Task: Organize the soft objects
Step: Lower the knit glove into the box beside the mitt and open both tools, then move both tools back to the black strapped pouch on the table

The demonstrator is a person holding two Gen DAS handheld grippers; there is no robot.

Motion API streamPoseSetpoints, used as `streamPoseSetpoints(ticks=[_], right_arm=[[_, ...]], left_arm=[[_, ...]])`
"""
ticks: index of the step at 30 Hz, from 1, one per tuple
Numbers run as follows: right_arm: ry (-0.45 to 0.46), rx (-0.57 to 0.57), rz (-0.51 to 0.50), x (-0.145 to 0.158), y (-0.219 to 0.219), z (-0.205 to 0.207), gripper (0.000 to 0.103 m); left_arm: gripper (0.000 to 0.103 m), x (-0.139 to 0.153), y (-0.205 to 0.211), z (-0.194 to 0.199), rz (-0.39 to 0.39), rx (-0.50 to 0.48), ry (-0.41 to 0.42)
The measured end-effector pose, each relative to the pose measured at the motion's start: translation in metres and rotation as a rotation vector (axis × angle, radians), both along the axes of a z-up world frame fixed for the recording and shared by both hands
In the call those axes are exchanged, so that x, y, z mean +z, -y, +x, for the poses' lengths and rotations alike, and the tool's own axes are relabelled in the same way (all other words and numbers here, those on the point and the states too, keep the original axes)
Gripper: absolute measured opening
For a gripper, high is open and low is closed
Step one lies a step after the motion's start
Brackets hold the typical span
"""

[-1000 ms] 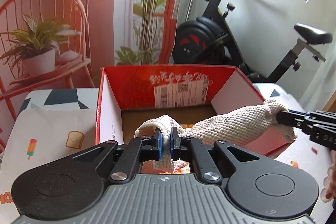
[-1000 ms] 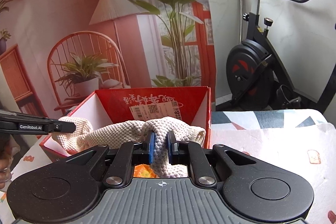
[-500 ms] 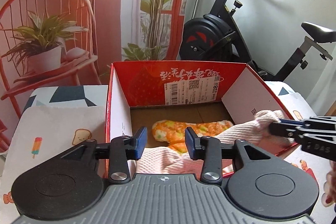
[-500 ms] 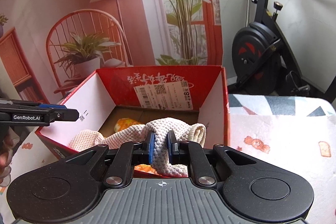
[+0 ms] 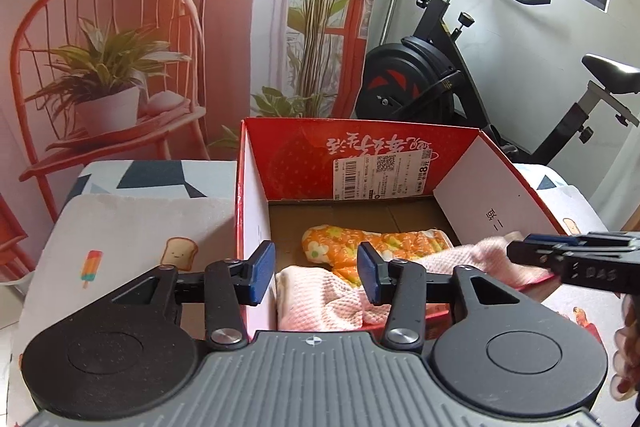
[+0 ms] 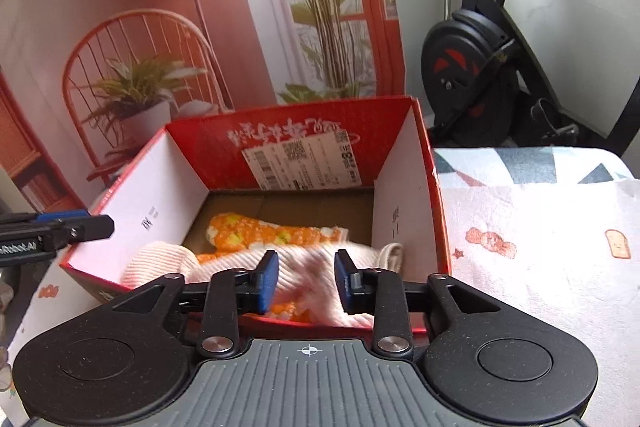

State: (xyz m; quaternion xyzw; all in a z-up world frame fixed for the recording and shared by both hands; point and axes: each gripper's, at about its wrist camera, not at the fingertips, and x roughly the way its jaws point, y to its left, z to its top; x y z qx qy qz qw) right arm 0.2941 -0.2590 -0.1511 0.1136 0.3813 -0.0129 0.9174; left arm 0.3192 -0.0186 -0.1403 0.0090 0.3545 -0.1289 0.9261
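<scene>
Towel (image 5: 320,295), a pale waffle-weave cloth, lies slumped across the near part of the red cardboard box (image 5: 256,211), one end bunched against the near left corner and the other draped toward the right wall. It partly covers an orange flowered mitt (image 5: 372,247) lying flat on the brown floor of the box, so both soft things are now inside.

Left tongs (image 5: 316,277) are released: their blue pads stand apart above the towel's left end, nothing pressed between them, and they have just been opening. Right tongs (image 6: 306,277) have also just been opening; their pads stand clear of the cloth, which shows blurred in the gap, probably sagging as it drops. Held at its two ends, the towel could be carried spread out and lowered flat into the box, and letting go of both ends fits that plan.

The far inner wall of the box carries white script, upside down, and a white shipping label (image 5: 384,173) with a barcode and a QR code; its small print is unreadable apart from a large 8. Each white side flap bears a few small dark characters. Seen from the right wrist, the left tongs' side reads "Robot.AI", partly cut off. The box stands on a surface (image 5: 128,239) covered in a cloth printed with toast and ice lollies.
</scene>
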Motion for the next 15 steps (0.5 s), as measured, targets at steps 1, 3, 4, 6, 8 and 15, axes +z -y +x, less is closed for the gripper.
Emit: streamPoseSetpoints(ticks=[1, 3, 4, 6, 8, 15], right_arm=[[0.01, -0.004, -0.005, 0.004, 0.0, -0.005, 0.037], [0.038, -0.01, -0.022, 0.011, -0.002, -0.016, 0.045], [0.059, -0.014, -0.02, 0.015, -0.002, -0.023, 0.051], [0.111, -0.02, -0.014, 0.02, -0.002, -0.04, 0.053], [0.155, -0.011, -0.036, 0.023, -0.006, -0.058, 0.054], [0.188, -0.01, -0.006, 0.011, -0.023, -0.113, 0.056]], left_arm=[[0.05, 0.001, 0.0, -0.003, -0.002, 0.0, 0.004], [0.051, 0.003, -0.002, -0.01, -0.003, -0.004, 0.01], [0.051, 0.004, -0.002, -0.014, 0.0, -0.005, 0.011], [0.051, 0.006, -0.005, -0.022, 0.004, -0.01, 0.017], [0.051, 0.008, -0.009, -0.033, 0.003, -0.019, 0.031], [0.051, -0.003, -0.028, -0.077, -0.027, -0.009, 0.026]])
